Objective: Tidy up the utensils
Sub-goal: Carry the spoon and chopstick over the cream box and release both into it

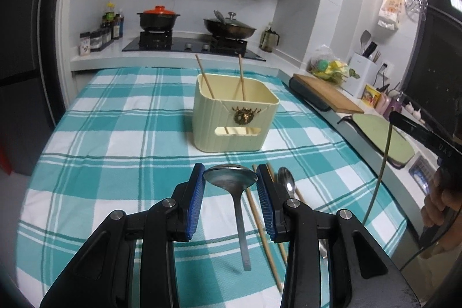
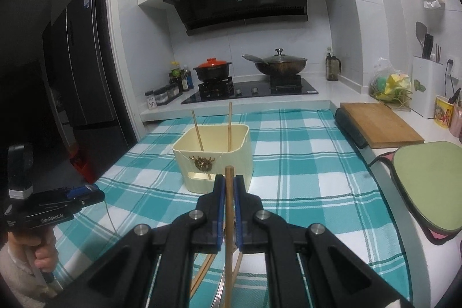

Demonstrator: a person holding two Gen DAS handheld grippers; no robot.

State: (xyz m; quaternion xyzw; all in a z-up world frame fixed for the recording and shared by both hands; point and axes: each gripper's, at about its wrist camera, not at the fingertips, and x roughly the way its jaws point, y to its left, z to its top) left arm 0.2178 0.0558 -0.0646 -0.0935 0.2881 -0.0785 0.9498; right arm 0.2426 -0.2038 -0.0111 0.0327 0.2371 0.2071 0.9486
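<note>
A cream utensil holder (image 1: 235, 119) stands on the checked tablecloth (image 1: 115, 152) with two chopsticks (image 1: 242, 77) leaning inside; it also shows in the right wrist view (image 2: 215, 158). My left gripper (image 1: 230, 173) is open around the bowl of a metal ladle-like spoon (image 1: 231, 178) lying on the cloth. Beside it lie wooden chopsticks (image 1: 261, 224) and a second spoon (image 1: 286, 181). My right gripper (image 2: 229, 184) is shut on a wooden chopstick (image 2: 229, 218), held above the cloth in front of the holder. More chopsticks (image 2: 202, 276) lie below it.
A stove with a red-lidded pot (image 1: 158, 18) and a wok (image 1: 229, 28) stands behind the table. A wooden cutting board (image 2: 378, 123) and a green mat (image 2: 430, 181) lie on the counter to the right. A dark fridge (image 2: 75, 71) stands left.
</note>
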